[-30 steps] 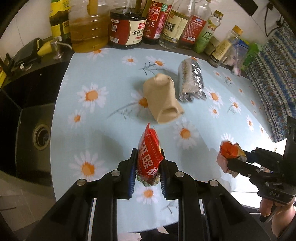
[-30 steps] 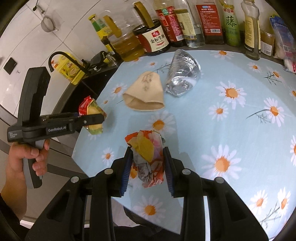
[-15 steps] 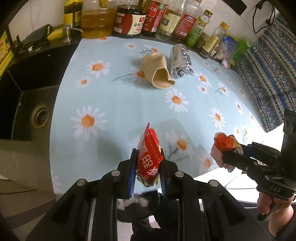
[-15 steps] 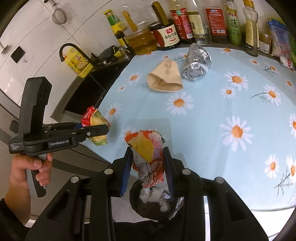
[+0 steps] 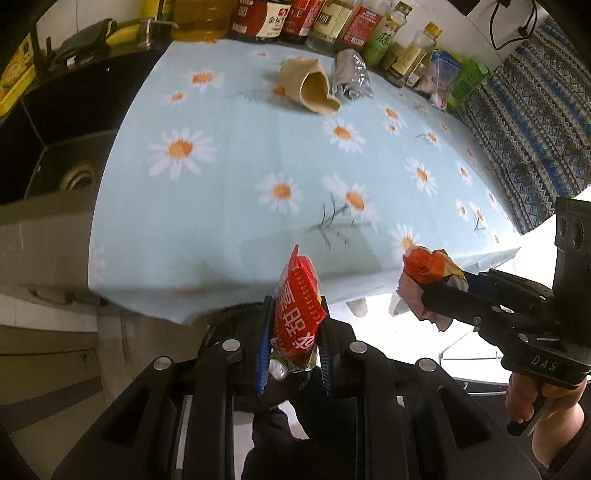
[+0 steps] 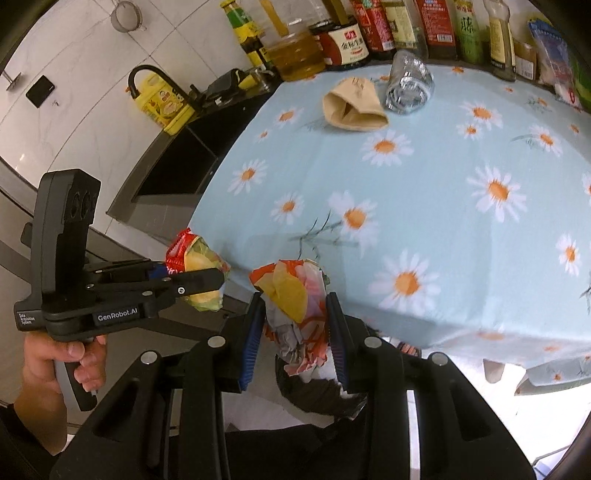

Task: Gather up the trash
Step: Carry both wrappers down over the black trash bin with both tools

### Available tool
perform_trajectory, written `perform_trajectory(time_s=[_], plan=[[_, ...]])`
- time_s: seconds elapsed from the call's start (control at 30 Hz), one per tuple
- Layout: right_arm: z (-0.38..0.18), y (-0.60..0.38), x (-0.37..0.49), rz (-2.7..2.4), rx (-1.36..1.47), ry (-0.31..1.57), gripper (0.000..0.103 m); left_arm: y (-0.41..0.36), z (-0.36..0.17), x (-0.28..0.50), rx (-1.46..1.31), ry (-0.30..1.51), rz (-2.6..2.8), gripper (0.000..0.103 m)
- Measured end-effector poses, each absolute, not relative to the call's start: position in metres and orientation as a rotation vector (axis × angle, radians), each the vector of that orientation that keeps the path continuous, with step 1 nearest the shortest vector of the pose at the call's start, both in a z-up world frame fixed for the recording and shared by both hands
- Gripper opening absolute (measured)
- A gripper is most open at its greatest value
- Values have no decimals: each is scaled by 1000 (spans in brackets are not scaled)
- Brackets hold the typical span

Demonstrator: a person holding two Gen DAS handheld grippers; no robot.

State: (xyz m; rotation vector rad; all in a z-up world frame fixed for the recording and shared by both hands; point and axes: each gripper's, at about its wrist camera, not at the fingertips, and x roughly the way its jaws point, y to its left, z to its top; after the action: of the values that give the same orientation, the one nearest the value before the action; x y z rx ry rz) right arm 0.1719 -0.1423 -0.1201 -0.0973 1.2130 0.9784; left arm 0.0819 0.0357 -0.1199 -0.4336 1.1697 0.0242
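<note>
My left gripper [image 5: 293, 336] is shut on a red snack wrapper [image 5: 297, 314], held past the table's front edge; it also shows in the right wrist view [image 6: 195, 273]. My right gripper [image 6: 295, 328] is shut on a crumpled orange and white wrapper [image 6: 295, 302], also seen in the left wrist view [image 5: 428, 273]. A black-lined trash bin [image 6: 317, 391] with white scraps lies below both grippers. A tan paper cup [image 5: 308, 86] and a crushed clear bottle [image 5: 351, 75] lie on their sides at the far end of the table.
The table has a light blue daisy cloth [image 5: 258, 155]. Bottles of sauce and oil [image 5: 295, 18] line the back edge. A dark sink [image 5: 62, 147] is on the left and a patterned blue cloth [image 5: 535, 122] on the right.
Both grippers have pulled back from over the table to beyond its front edge, each keeping its wrapper. The trash bin has come into view beneath them.
</note>
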Motion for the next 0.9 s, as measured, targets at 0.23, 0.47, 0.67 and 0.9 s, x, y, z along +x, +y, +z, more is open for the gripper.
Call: perform_trajectory(time_s=[0.23, 0.47, 0.67, 0.9], plan=[[-139, -137, 151, 984, -104, 1265, 35, 34, -137, 61, -463, 1201, 24, 20], [-156, -132, 144, 977, -113, 1315, 36, 34, -150, 53, -482, 1231, 20, 20], [-167, -125, 146, 972, -114, 1346, 36, 34, -165, 53, -501, 1269, 17, 20], [-177, -119, 149, 985, -95, 1379, 39, 38, -175, 53, -530, 1290, 26, 21]])
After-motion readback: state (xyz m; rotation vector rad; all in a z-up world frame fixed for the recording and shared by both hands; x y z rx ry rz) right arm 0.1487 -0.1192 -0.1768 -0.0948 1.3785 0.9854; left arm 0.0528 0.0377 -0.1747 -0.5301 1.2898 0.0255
